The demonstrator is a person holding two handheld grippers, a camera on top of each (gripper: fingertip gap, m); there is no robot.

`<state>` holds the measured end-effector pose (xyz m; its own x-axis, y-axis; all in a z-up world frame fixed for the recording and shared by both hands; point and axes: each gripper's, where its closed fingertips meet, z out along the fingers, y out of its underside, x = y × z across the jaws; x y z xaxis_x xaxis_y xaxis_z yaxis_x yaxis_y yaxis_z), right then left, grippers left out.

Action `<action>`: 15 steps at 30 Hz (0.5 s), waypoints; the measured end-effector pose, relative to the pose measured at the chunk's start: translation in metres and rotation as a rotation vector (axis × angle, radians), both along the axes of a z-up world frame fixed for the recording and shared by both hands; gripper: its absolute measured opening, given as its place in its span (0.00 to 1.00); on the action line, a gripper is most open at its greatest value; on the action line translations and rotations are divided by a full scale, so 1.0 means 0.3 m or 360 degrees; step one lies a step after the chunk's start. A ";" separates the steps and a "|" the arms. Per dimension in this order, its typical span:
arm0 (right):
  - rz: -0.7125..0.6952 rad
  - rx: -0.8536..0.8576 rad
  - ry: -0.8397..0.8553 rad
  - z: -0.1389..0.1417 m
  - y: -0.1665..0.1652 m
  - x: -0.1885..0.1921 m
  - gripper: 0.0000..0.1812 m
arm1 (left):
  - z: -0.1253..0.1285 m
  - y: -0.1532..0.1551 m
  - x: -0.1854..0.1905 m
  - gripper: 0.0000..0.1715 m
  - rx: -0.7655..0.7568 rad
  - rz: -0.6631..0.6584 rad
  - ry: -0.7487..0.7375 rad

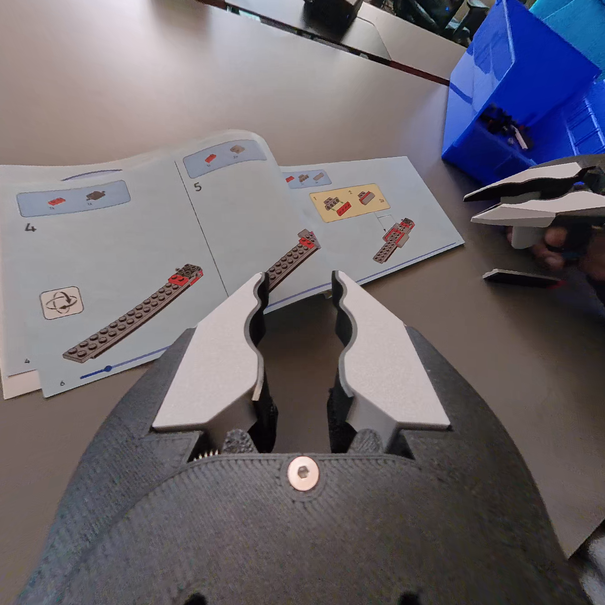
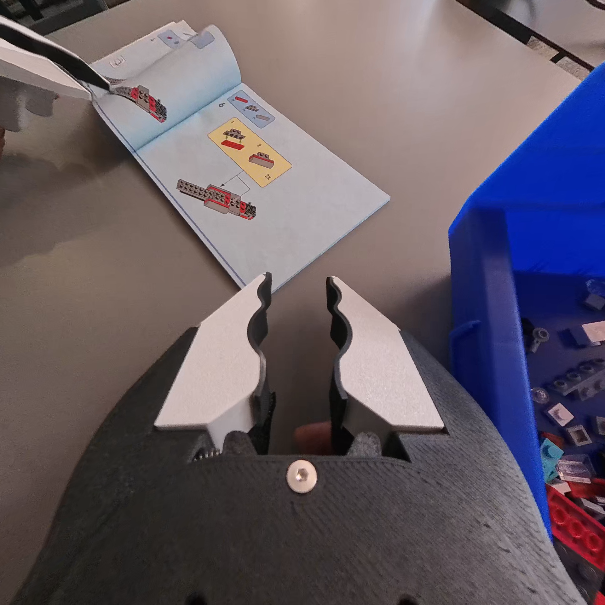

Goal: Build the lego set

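Both sets of fingers are open and empty over the tabletop (image 2: 409,98), and the loose bricks (image 2: 576,409) sit in the blue bin (image 2: 491,327) just right of the right gripper (image 2: 298,278), nearer than the left gripper (image 1: 299,275) by the booklet (image 1: 131,248).

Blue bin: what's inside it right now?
The blue bin holds loose lego pieces: grey plates, red bricks, one teal piece, some clear ones. Its near wall and the frame edge hide the rest.

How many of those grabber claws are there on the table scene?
2. The left gripper hangs over the near edge of the open instruction booklet; the right gripper hangs beside the blue bin.
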<state>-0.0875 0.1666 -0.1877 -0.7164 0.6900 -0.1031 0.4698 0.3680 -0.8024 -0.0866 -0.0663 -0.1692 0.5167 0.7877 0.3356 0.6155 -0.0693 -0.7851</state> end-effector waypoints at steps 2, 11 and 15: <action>0.0001 -0.0001 -0.0001 0.000 0.000 0.000 0.20 | 0.013 0.003 0.004 0.22 0.0007 -0.0011 0.0028; 0.0013 -0.0005 0.0002 0.002 -0.002 0.003 0.20 | 0.058 0.018 0.055 0.23 0.0027 -0.0086 0.0173; 0.0016 -0.0006 0.0005 0.003 -0.003 0.004 0.20 | 0.060 0.054 0.092 0.23 0.0083 -0.0157 0.0195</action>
<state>-0.0864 0.1657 -0.1868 -0.7235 0.6825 -0.1035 0.4638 0.3696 -0.8052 -0.0590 -0.0501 -0.1514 0.6302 0.7143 0.3044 0.5070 -0.0816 -0.8581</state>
